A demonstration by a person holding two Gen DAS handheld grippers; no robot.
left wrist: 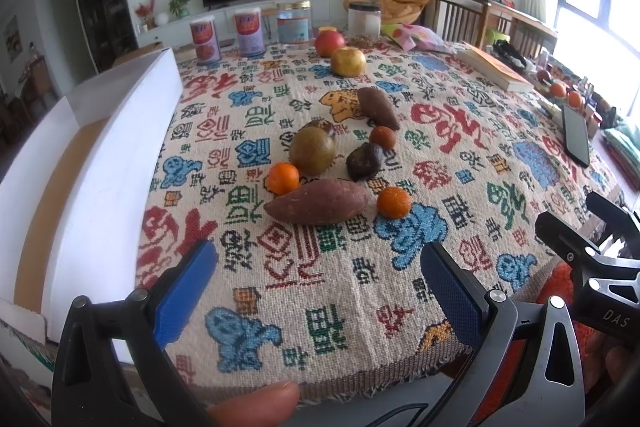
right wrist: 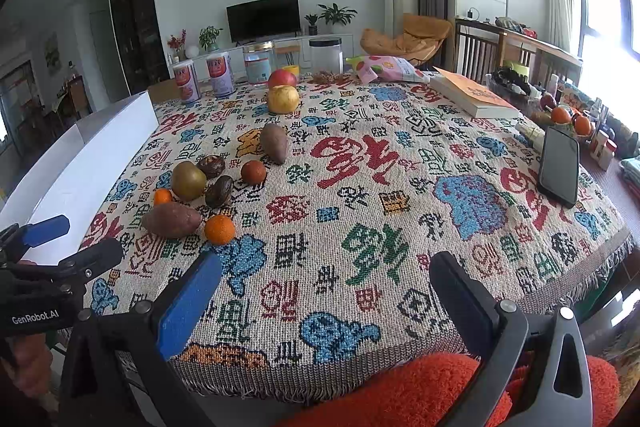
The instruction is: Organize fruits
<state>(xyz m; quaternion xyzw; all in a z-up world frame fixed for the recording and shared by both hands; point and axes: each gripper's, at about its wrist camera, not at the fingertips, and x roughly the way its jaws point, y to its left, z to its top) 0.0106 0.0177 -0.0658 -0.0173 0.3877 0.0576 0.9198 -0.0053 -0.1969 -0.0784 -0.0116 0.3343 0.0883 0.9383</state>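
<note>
fruits not yet touched, both claws idle at near edge

start of task by the look of it. left claw (left wrist: 318,291) and right claw (right wrist: 326,301) both released, holding nothing, hovering over the worktop (right wrist: 400,227) front edge. fruit cluster mid-left: near sweet potato (left wrist: 318,203), two small oranges (left wrist: 394,202), green-brown round fruit (left wrist: 312,150); yellow apple (left wrist: 348,61) and red apple further back. white box (left wrist: 120,155) at left, nothing seen inside. next move likely: left claw reaches to nearest orange, closes gently, carries to box
</note>
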